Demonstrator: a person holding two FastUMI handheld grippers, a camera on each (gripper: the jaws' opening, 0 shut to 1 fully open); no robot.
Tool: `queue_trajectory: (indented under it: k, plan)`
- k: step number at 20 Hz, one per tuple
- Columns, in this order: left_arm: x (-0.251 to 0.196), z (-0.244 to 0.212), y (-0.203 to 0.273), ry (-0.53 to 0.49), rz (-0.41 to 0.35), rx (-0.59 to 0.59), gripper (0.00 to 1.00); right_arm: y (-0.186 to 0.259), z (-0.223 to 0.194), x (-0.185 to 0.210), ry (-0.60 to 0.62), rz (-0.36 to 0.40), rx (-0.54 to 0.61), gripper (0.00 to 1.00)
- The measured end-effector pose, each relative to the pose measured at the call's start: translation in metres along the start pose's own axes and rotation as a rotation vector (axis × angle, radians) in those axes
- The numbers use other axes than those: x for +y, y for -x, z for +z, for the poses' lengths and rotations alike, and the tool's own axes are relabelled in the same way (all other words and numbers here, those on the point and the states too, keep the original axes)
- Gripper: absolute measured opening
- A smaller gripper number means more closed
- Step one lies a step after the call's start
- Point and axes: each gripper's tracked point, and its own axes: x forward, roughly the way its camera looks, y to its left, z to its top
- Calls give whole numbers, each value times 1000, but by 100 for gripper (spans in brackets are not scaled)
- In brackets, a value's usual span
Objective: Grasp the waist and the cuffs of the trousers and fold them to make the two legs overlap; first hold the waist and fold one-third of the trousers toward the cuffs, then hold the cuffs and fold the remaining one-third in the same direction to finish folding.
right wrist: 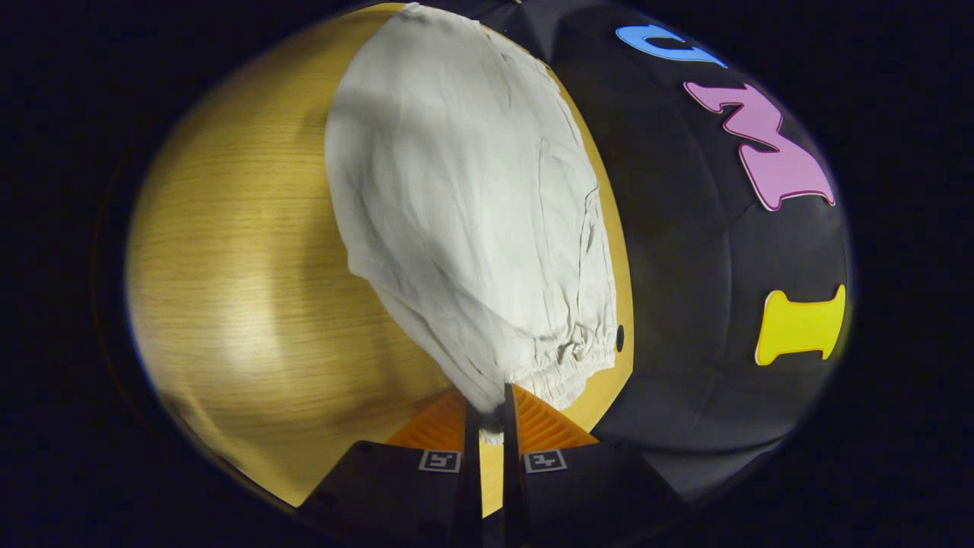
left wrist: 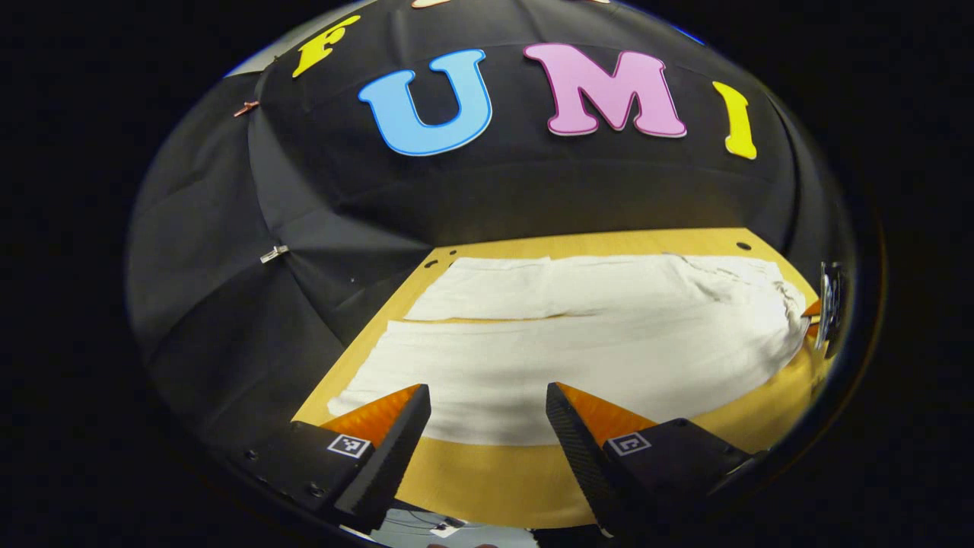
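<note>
The wooden table [left wrist: 487, 472] has a bare strip along its near edge, just beyond the left gripper [left wrist: 487, 415], and in the right gripper view a wide bare stretch of wood opens to the left of the cloth. At the far side the table runs up against the black booth wall [left wrist: 342, 251], so there is little room past the trousers there; only a thin band of wood shows between the cloth and the wall. Small dark holes sit in the tabletop near its far corners.

The white trousers [left wrist: 578, 358] lie flat on the table, spread out lengthwise. In the left gripper view their long axis runs side to side: the two legs lie side by side with a narrow gap of wood showing between them at the left, where the cuffs end, and the waist lies at the right. In the right gripper view the same length runs away from the camera, the gathered elastic waist [right wrist: 563, 373] nearest.

The left gripper's fingers stand spread wide apart above the near edge of the near leg, holding nothing. The right gripper [right wrist: 491, 415] has its fingers pressed together on the corner of the waist, a fold of white cloth pinched between them. At the right edge of the left gripper view, the right gripper's body shows against the waist end.
</note>
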Motion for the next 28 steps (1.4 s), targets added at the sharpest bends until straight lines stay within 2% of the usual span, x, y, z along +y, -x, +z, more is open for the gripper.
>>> queue_trajectory:
  k: [3,5,8,10,12,14,15,16,19,21,25,28]
  plan:
    - [32,-28,-16,-141,17,27,97,4,0,4,1,80,26,13]
    - [59,-55,-29,-230,24,64,97,3,0,5,-15,115,25,6]
    - [106,-88,-45,-373,40,127,97,6,-1,7,27,124,27,5]
    - [141,-103,-51,-517,74,154,97,6,0,7,86,121,26,5]
    - [161,-120,-60,-668,53,190,97,5,-1,7,106,121,24,5]
    - [172,-151,-64,-810,-14,289,97,5,-3,7,115,121,23,5]
    - [176,-153,-69,-874,-15,297,97,4,-3,6,127,120,22,5]
    - [180,-152,-75,-911,-13,279,96,4,-3,6,139,119,18,5]
    - [190,-148,-87,-882,-4,277,93,5,-5,7,148,116,19,5]
    - [198,-141,-100,-910,-21,277,94,5,-5,7,153,115,20,5]
    - [209,-128,-130,-1075,-97,268,92,5,-6,7,175,105,24,5]
    - [210,-119,-154,-1182,-194,295,91,5,-7,8,180,103,29,5]
